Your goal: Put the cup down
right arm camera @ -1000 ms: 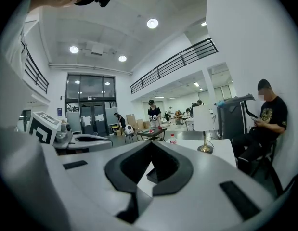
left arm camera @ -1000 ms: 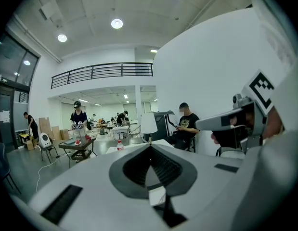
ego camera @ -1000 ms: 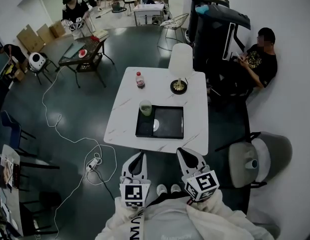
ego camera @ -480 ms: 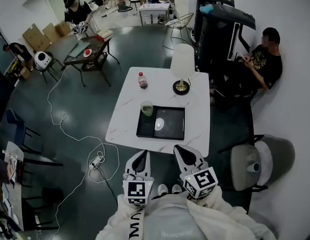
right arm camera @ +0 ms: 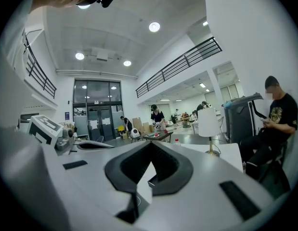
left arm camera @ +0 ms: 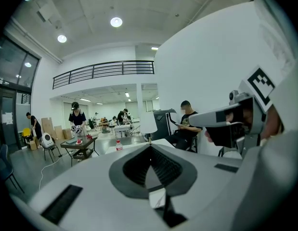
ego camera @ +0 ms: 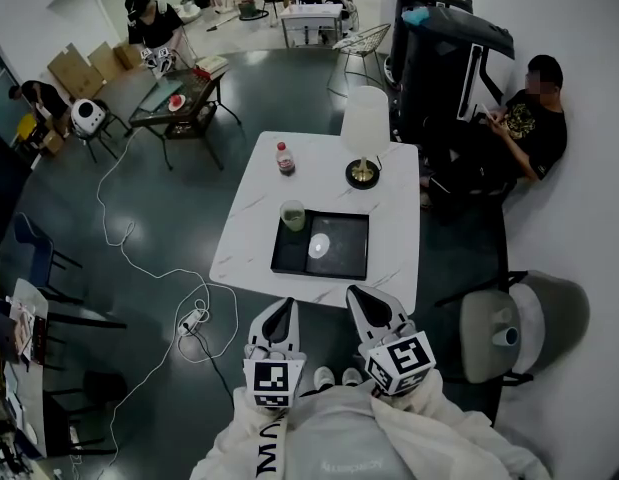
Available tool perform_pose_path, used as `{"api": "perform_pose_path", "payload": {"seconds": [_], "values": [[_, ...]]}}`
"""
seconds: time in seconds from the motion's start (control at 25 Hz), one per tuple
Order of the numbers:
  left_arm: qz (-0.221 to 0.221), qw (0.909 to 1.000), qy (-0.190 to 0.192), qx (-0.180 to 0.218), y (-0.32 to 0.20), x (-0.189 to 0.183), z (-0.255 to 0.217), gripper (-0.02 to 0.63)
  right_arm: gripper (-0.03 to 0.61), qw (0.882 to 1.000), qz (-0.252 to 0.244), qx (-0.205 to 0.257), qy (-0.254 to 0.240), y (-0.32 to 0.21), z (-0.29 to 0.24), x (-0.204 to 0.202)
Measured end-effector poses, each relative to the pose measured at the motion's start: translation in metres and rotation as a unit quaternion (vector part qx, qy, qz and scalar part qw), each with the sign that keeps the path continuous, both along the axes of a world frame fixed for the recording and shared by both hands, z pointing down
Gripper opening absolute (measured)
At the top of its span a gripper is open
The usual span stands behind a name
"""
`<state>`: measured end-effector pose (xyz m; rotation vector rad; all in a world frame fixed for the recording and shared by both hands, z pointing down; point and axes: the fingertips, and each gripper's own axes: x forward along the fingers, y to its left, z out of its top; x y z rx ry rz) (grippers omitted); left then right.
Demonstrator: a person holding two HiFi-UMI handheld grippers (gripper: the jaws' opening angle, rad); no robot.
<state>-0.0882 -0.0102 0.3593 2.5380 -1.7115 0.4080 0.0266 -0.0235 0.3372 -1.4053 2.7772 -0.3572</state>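
Table: white top, with a black tray set toward the person's side, probably for easy reach. Cup stands upright in the tray's far-left corner with nothing touching it, so it looks already set down. Left gripper and right gripper are held close to the person's body, just short of the table edge and well apart from the cup. Both are clenched, jaw tips together, nothing between them. Reads as a parked pose: hands clear, placement likely done.
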Motion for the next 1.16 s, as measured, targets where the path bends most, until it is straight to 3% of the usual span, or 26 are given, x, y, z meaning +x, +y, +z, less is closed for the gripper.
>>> {"api": "perform_pose_path", "payload": {"seconds": [1.16], "values": [[0.015, 0.9998, -0.005, -0.008, 0.007, 0.021, 0.007, 0.011, 0.005, 1.000, -0.008, -0.006, 0.004, 0.006, 0.008, 0.012]]}}
